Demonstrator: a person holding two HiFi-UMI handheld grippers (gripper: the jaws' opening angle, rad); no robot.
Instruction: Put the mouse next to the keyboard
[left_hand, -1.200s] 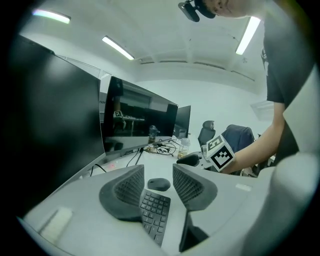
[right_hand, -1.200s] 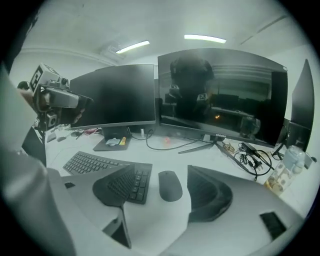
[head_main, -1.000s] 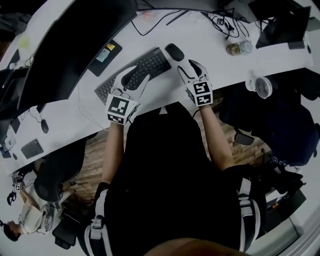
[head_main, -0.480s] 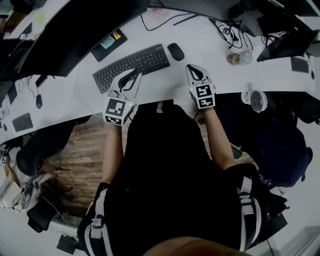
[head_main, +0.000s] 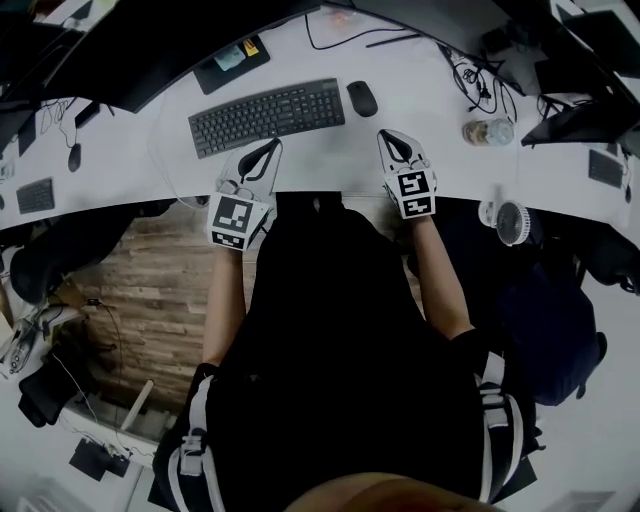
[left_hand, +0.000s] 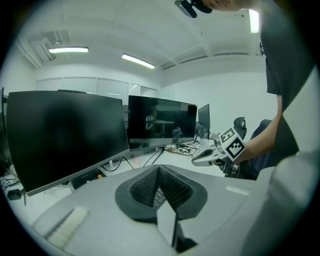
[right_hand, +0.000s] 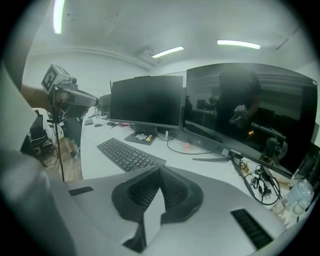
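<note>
White and curved, the surface (head_main: 440, 100) carries the scene in the head view, with dark monitors (head_main: 150, 45) along its far side. The keyboard (head_main: 266, 116) lies flat, and the mouse (head_main: 362, 98) sits just beside its right end, a narrow gap between them. Your left gripper (head_main: 270, 146) points at the keyboard's near edge. Your right gripper (head_main: 390, 136) points toward the mouse from the near side, a little apart from it. A jar (head_main: 487, 131) and loose cables (head_main: 470, 75) lie farther right, and a small fan (head_main: 511, 221) stands by the surface's edge.

From the left gripper view, your jaws have just been closing and now meet tip to tip with nothing between them. A few keys show through the gap under them. Your right gripper hangs over the surface at the right.

From the right gripper view, your jaws are clenched together, also on nothing. The keyboard stretches away to the left, past the closed tips, under the row of monitors. The mouse does not show in this view.
</note>
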